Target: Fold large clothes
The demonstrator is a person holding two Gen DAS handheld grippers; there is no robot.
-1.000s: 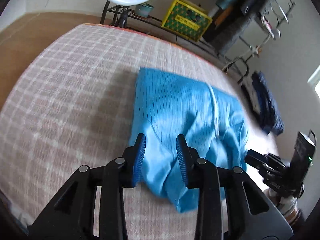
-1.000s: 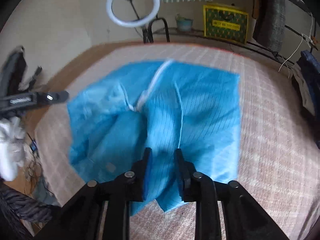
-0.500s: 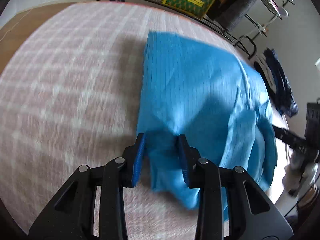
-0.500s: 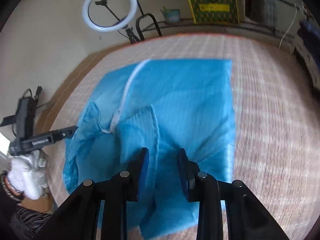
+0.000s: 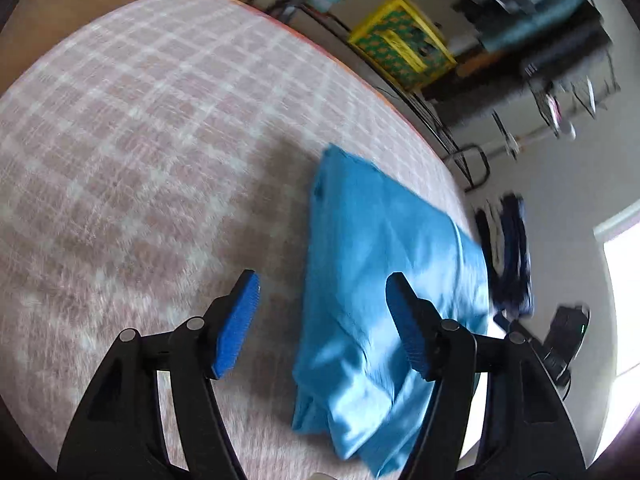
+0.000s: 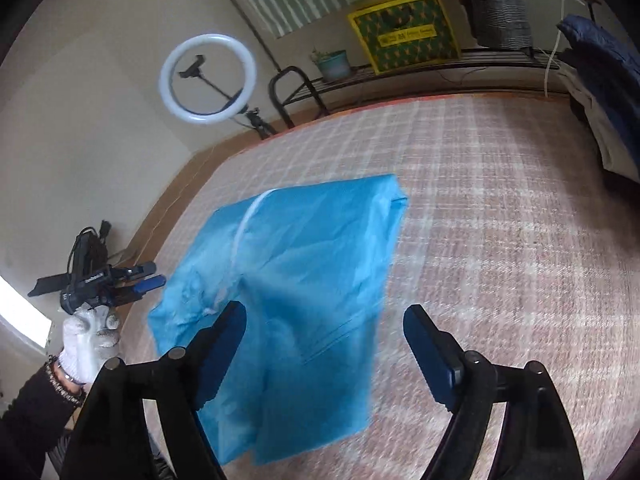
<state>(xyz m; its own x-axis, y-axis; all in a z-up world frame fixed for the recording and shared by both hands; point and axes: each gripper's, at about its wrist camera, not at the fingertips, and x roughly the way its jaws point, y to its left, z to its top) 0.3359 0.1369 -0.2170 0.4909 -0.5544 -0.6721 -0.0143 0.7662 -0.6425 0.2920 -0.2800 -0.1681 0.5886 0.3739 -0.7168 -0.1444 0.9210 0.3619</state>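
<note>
The blue garment (image 5: 384,276) lies folded on the checked bed (image 5: 132,128), near its far edge. The left gripper (image 5: 320,316) and right gripper (image 6: 324,344) hover above the garment's near end, both with fingers spread wide and gripping nothing, clear of the cloth

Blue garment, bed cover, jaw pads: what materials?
Garment: thin woven synthetic with a slight sheen, judging by its crisp creases and faint pinstripes. Cover: coarse matte woven cloth with a pink and white check; fibre unclear. Pads: blue, ribbed, probably rubber or soft plastic, on black plastic-looking jaws.
</note>
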